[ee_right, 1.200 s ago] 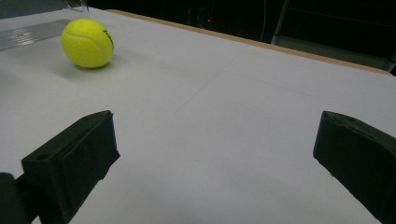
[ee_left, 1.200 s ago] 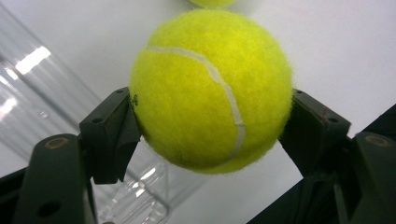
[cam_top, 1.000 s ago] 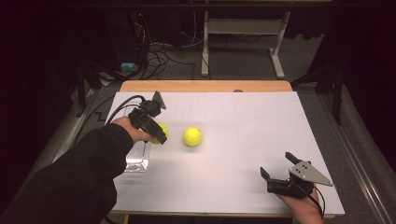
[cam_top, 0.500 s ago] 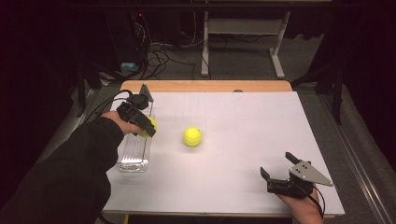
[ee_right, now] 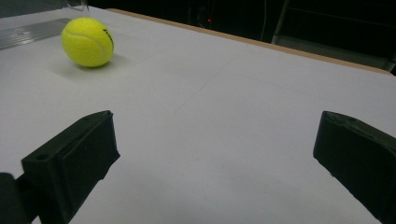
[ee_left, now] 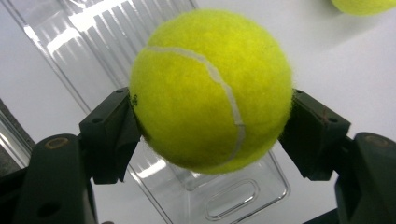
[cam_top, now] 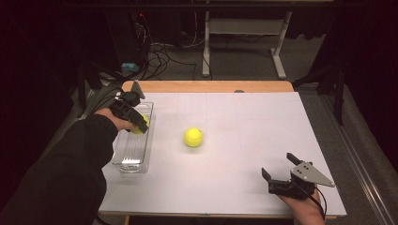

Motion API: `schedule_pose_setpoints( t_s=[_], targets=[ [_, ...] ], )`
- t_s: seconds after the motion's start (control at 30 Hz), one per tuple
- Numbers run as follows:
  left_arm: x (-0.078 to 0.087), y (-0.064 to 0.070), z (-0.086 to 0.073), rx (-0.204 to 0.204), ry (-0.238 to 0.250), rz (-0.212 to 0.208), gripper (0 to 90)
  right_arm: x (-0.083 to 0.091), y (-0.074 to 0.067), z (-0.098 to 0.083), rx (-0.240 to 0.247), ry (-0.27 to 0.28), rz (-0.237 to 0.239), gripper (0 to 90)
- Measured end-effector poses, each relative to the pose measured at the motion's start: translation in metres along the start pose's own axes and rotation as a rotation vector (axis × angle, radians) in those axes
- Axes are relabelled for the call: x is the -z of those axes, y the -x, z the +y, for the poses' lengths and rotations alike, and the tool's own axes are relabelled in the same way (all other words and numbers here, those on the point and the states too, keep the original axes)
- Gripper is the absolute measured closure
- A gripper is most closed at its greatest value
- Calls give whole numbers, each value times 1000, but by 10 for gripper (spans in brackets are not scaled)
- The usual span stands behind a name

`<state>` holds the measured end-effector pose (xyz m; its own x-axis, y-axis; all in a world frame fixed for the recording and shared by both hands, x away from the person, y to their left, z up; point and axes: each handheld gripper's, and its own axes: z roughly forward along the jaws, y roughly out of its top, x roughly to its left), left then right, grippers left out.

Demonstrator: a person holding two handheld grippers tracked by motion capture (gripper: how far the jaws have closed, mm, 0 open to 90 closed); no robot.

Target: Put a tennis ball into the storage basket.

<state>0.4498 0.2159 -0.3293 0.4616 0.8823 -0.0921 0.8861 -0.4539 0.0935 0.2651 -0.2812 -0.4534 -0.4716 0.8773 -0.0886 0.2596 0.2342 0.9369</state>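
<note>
Left hand-held gripper (cam_top: 140, 125) clamps a tennis ball (ee_left: 211, 91) above the clear plastic tray (cam_top: 127, 161), right hand-held gripper (cam_top: 280, 169) resting wide open, empty

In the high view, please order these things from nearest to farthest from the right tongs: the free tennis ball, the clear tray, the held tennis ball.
From the right tongs, at the table's near right corner:
1. Free tennis ball, mid-table.
2. Clear tray, along the left edge; its near end comes closest.
3. Held tennis ball, gripped by the left tongs above the tray's far half.

Fuzzy felt tennis ball (ee_left: 210, 91); glossy clear plastic tray (cam_top: 133, 150); matt white table (cam_top: 244, 140).
</note>
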Motion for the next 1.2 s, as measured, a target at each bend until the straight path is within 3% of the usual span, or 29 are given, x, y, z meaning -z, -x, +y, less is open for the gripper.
schedule_pose_setpoints(
  t_s=[0.43,1.03,1.2],
  targets=[
    [-3,-21,1,62,-3,38,265,-1,0,0,6,-1,0,0],
    [-29,-16,16,57,-43,85,264,0,0,-1,9,-3,2,0],
    [-36,-22,17,82,-52,84,263,0,0,-1,9,-3,2,0]
  ],
)
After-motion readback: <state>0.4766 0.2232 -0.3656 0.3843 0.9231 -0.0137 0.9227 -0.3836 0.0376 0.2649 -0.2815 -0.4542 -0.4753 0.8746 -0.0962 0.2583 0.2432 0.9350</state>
